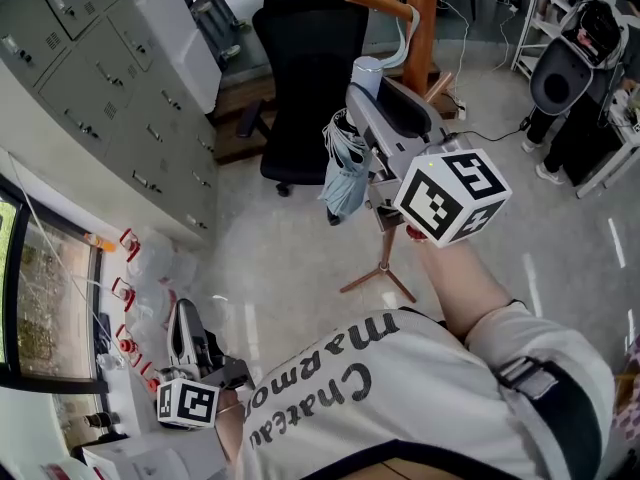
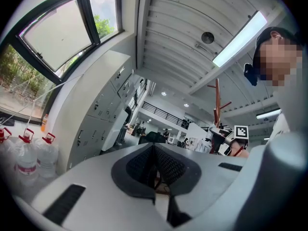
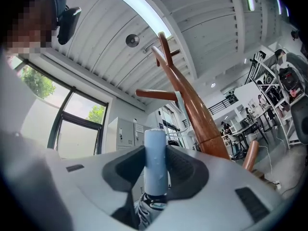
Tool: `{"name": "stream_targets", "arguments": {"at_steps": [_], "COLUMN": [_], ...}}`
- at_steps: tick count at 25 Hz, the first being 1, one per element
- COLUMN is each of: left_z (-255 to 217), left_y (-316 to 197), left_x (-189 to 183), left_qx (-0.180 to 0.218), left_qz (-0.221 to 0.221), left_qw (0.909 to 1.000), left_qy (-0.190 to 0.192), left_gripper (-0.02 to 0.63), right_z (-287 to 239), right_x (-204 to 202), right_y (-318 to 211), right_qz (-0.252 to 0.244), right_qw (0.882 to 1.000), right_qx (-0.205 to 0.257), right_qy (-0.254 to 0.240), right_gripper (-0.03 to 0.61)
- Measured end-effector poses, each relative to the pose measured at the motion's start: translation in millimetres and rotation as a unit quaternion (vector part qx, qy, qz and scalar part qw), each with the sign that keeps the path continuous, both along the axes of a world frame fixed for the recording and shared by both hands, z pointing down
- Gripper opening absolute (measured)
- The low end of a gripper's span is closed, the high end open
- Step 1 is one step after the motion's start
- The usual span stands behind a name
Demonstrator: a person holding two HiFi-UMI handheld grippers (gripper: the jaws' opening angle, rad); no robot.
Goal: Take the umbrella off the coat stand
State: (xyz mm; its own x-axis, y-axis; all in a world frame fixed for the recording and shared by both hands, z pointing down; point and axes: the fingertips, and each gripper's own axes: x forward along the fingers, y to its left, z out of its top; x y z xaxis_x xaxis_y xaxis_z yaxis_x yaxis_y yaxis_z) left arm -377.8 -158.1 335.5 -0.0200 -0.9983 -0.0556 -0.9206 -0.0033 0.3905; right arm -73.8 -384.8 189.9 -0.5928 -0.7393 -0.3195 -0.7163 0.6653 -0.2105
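A folded light-blue umbrella (image 1: 345, 180) hangs tip down beside the brown wooden coat stand (image 1: 424, 18). My right gripper (image 1: 366, 96) is shut on its pale blue handle (image 3: 156, 160), which stands up between the black pads. A thin white strap (image 1: 404, 42) runs from the handle up to a peg of the coat stand (image 3: 193, 106). Low at the left, by the window, my left gripper (image 1: 181, 316) points level; in the left gripper view its jaws (image 2: 154, 166) are shut with nothing between them.
A black office chair (image 1: 305, 78) stands just behind the umbrella. Grey cabinets (image 1: 110, 88) line the left wall. Water bottles (image 1: 140, 258) sit under the window near my left gripper. Shelving and dark equipment (image 1: 580, 68) fill the right side.
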Motion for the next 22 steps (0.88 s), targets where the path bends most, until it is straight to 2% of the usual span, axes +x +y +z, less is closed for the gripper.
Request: {"name": "stream_targets", "arguments": {"at_steps": [13, 22], "left_z": [-4.7, -10.0], "left_y": [-2.2, 0.1], "left_x": [4.1, 4.9], "left_qx": [0.006, 0.013], "left_qz": [0.007, 0.005], "left_qw": [1.0, 0.9999], "left_qy": [-0.002, -0.005], "left_gripper": [0.025, 0.025], "right_z": [-44.6, -73.0], "right_x": [-5.6, -17.9], "right_y": [34.0, 61.9], "right_qz": [-0.035, -0.085], "right_qw": [0.996, 0.989], "right_qx": [0.079, 0.118], "right_qy": [0.008, -0.002], "right_gripper": [0.145, 0.146]}}
